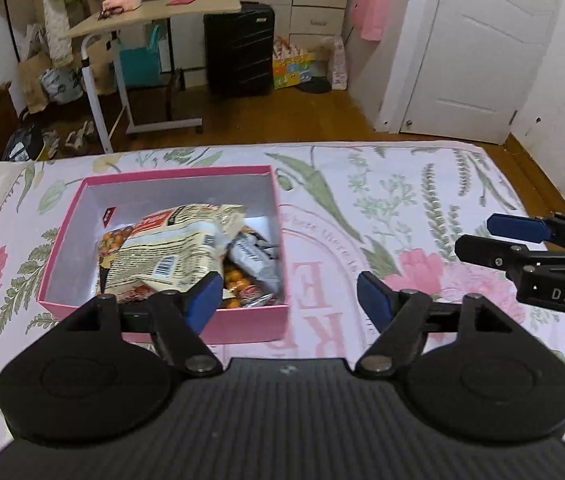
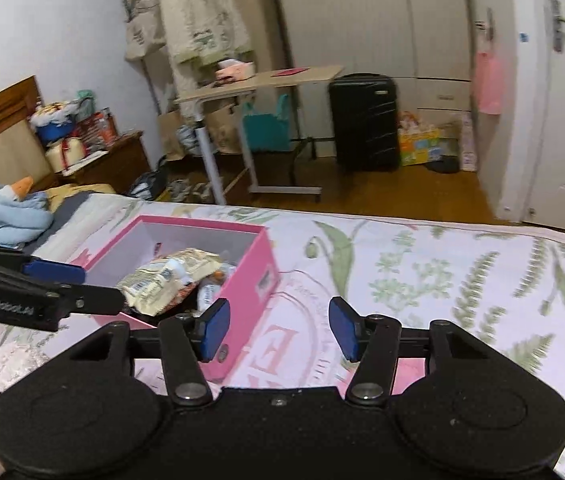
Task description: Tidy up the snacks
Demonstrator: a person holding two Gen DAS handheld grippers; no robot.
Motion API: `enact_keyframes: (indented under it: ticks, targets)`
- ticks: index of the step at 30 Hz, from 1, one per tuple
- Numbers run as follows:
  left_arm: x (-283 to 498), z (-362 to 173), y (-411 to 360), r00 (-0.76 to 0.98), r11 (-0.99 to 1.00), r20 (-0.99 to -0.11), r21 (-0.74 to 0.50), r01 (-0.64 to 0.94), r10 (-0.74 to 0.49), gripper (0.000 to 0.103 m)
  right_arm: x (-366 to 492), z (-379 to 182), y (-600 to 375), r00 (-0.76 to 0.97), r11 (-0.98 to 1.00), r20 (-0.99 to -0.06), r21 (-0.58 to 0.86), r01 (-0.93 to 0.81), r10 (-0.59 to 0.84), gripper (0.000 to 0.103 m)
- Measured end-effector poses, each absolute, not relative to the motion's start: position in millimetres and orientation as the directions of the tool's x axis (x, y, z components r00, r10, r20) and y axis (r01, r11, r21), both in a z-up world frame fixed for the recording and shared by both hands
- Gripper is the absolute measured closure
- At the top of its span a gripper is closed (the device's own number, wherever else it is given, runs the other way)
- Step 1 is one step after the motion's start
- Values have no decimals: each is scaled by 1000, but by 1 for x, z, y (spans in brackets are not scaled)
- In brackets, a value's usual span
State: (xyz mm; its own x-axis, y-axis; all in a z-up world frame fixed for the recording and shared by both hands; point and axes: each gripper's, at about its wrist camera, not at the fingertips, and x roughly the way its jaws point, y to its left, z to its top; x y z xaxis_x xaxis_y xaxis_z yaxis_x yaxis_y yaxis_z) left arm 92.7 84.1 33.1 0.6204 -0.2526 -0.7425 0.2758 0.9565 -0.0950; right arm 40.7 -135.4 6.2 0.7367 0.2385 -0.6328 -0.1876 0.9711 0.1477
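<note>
While both grippers are hanging above the bed [image 1: 402,184] with nothing in them, the packing step is looking almost finished. The pink box [image 1: 82,236] is sitting near the left side of the bed, towards the far edge, and it is holding the snacks: a big cream packet [image 1: 170,248] is lying on top, a grey wrapper [image 1: 250,260] is leaning against the right wall, and small orange snacks [image 1: 238,280] are showing underneath. The left gripper [image 1: 284,298] is hovering over the near right corner of the box, its fingers apart and clamping nothing. The right gripper [image 2: 278,330] is hovering further right, over bare bedcover beside the box, its fingers also apart and empty. I am seeing no loose snack on the bed, so the next move is probably calling for a lid, which is not in view.
</note>
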Motion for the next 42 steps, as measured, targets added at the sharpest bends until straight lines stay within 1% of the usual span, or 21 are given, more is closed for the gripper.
enact_keyframes:
  ticks: [3, 5, 7, 9, 11, 15, 20, 22, 24, 26, 28, 30, 32, 34, 38, 42]
  targets:
    - [81, 39, 74, 628, 958, -734, -110, 266, -259, 26, 27, 10, -142, 747, 978, -631, 133, -162, 210, 39]
    - [73, 42, 69, 635, 953, -718, -140, 270, -285, 20, 18, 12, -145, 758, 983, -625, 114, -147, 186, 37]
    - [65, 43, 61, 637, 947, -711, -140, 288, -299, 20, 10, 11, -147, 770, 986, -617, 99, -130, 164, 35]
    - [58, 42, 53, 644, 947, -707, -122, 296, -293, 19, 4, 11, -150, 776, 988, -611, 97, -120, 154, 34]
    - [51, 40, 45, 658, 949, -699, -93, 302, -278, 14, 0, 10, -153, 780, 990, -609, 90, -111, 143, 32]
    - [41, 32, 35, 693, 951, -674, -45, 307, -256, 10, -10, 6, -155, 787, 994, -607, 74, -86, 113, 29]
    - [38, 19, 28, 686, 951, -681, -48, 306, -255, 8, -18, -1, -157, 795, 996, -600, 63, -68, 92, 19]
    - [38, 13, 27, 685, 954, -687, -43, 296, -244, 7, -20, -4, -158, 795, 998, -602, 51, -48, 70, 9]
    - [39, 9, 26, 677, 954, -698, -33, 297, -235, 7, -22, -7, -157, 793, 999, -607, 23, -39, 45, 8]
    - [38, 6, 27, 669, 955, -702, -56, 292, -246, 7, -21, -9, -158, 780, 1000, -626, 17, -16, 23, 6]
    - [37, 4, 29, 663, 957, -706, -75, 280, -249, 7, -21, -9, -160, 775, 999, -632, 27, 18, 3, 6]
    - [34, 3, 28, 676, 961, -699, -63, 269, -235, 7, -25, -10, -164, 787, 998, -617, 53, 29, 10, 6]
    - [32, 2, 27, 686, 963, -693, -43, 266, -220, 7, -28, -12, -169, 782, 997, -622, 75, 32, 22, 6]
    - [31, 0, 26, 683, 962, -696, -41, 269, -221, 7, -29, -13, -170, 771, 998, -637, 59, 39, 8, 6]
    - [29, -5, 24, 682, 968, -699, -63, 243, -217, 7, -35, -13, -169, 774, 998, -633, 10, 54, -36, 6]
    - [25, -10, 19, 688, 972, -700, -37, 234, -192, 7, -41, -13, -169, 780, 998, -624, 8, 64, -45, 6]
